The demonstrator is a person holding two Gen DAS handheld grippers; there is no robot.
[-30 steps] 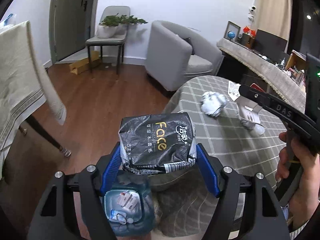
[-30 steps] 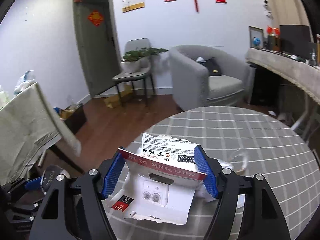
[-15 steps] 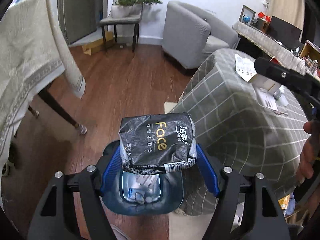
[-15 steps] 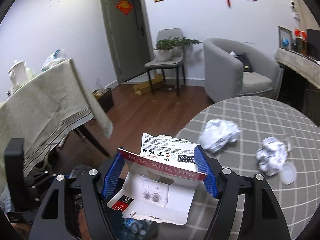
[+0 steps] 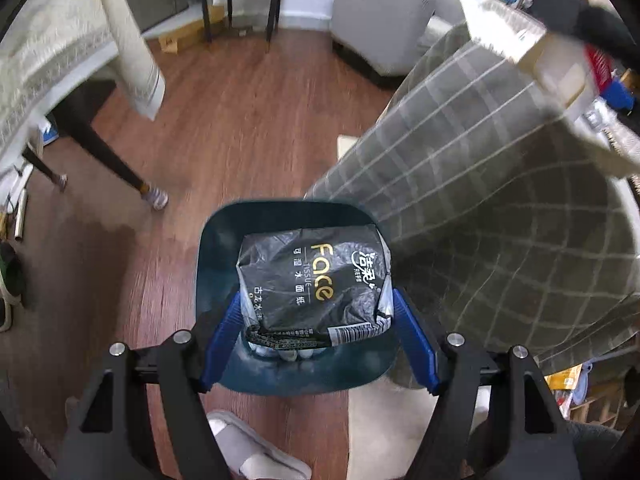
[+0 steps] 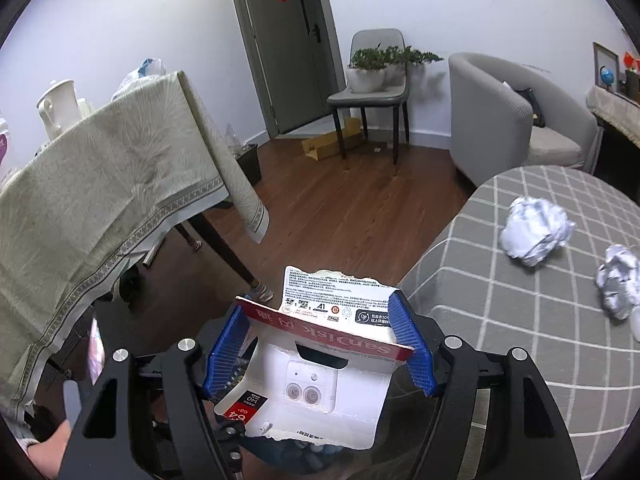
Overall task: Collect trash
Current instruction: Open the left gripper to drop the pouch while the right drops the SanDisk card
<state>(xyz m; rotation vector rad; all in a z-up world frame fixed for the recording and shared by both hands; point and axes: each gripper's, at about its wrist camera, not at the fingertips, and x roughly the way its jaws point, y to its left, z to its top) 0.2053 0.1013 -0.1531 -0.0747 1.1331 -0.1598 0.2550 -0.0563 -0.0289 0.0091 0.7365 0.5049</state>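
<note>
My left gripper [image 5: 318,316] is shut on a crumpled black tissue wrapper [image 5: 314,280] with gold lettering. It hangs straight above the open mouth of a dark blue bin [image 5: 224,248] on the wooden floor. My right gripper [image 6: 318,344] is shut on a torn red-and-white card package [image 6: 320,364], held beyond the edge of the checked round table [image 6: 520,344]. Part of the bin shows dimly under that package. Two crumpled white paper balls [image 6: 534,230] [image 6: 620,280] lie on the table at the right.
A table draped in a beige cloth [image 6: 100,200] stands at the left, its dark leg [image 6: 224,248] near the bin. A grey chair with a plant [image 6: 372,84], an armchair [image 6: 512,120] and a flat cardboard box [image 6: 328,144] are further back. A slippered foot [image 5: 248,448] is close to the bin.
The left gripper has sunk and tipped downward until the wrapper hangs over the bin. The right gripper has swung left with the card package, off the tabletop toward its edge.
</note>
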